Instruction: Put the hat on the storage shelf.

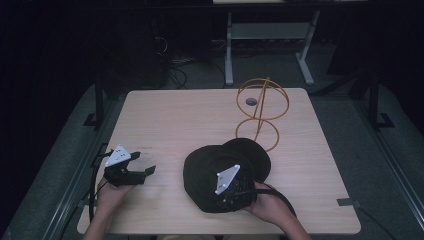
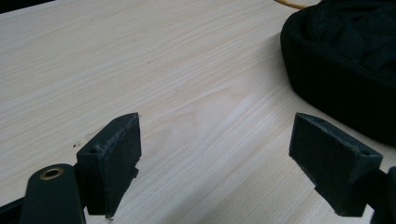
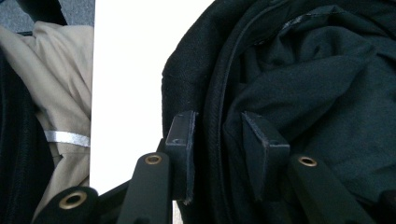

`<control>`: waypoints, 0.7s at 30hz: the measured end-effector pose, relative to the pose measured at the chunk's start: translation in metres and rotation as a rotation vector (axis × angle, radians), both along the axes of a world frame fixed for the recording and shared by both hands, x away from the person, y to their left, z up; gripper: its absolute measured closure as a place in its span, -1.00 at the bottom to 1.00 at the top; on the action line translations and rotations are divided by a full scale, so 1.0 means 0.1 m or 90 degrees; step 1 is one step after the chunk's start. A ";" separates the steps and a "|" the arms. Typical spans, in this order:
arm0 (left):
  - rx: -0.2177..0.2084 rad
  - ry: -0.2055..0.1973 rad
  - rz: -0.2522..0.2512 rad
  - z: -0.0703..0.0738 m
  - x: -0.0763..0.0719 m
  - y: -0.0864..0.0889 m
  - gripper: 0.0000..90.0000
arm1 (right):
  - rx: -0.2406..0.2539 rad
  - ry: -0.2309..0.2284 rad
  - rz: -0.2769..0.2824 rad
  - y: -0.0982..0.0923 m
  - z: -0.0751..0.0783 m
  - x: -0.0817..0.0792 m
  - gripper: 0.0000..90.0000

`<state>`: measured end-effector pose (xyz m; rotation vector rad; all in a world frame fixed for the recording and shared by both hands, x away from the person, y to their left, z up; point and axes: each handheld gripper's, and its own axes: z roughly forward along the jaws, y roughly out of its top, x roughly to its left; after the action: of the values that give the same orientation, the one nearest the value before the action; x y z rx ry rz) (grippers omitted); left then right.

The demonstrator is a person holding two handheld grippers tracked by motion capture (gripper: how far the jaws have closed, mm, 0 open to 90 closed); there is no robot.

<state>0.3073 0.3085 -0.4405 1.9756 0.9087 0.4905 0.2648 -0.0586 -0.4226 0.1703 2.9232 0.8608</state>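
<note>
Right gripper (image 1: 239, 192): clamped on the rim of a black cap (image 1: 210, 172). In the right gripper view its jaws (image 3: 217, 140) stand close together with the cap's stitched edge band between them, one jaw outside the rim and one inside against the dark lining (image 3: 322, 84). A grey three-cornered plate (image 1: 226, 179) sits on top of this gripper, and the person's right hand (image 1: 272, 205) holds it from behind.

The cap lies on the table (image 1: 180, 115) with its opening upward, its brim (image 1: 252, 150) pointing away from the right gripper toward the far side.

Beyond the brim stands an orange wire stand (image 1: 261, 107) made of rings on a slanted rod; its lower ring sits just beside the brim.

Left gripper (image 1: 142, 167): jaws wide apart, holding nothing. It hovers over bare table, well apart from the right gripper, with the cap's side (image 2: 336, 79) near its right jaw. The left hand (image 1: 111, 195) holds it at the near table edge.
</note>
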 end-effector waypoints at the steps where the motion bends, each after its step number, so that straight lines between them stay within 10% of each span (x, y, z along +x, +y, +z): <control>1: 0.003 0.000 -0.006 0.01 0.00 0.00 -0.63 | -0.002 0.002 0.001 0.01 0.00 0.00 0.43; 21: -0.055 0.000 -0.037 0.04 -0.02 -0.01 -0.63 | 0.002 0.036 -0.007 0.04 -0.02 0.02 0.77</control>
<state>0.3050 0.3072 -0.4360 1.9170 0.8560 0.4119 0.2668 -0.0547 -0.4243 0.2151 2.9701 0.8724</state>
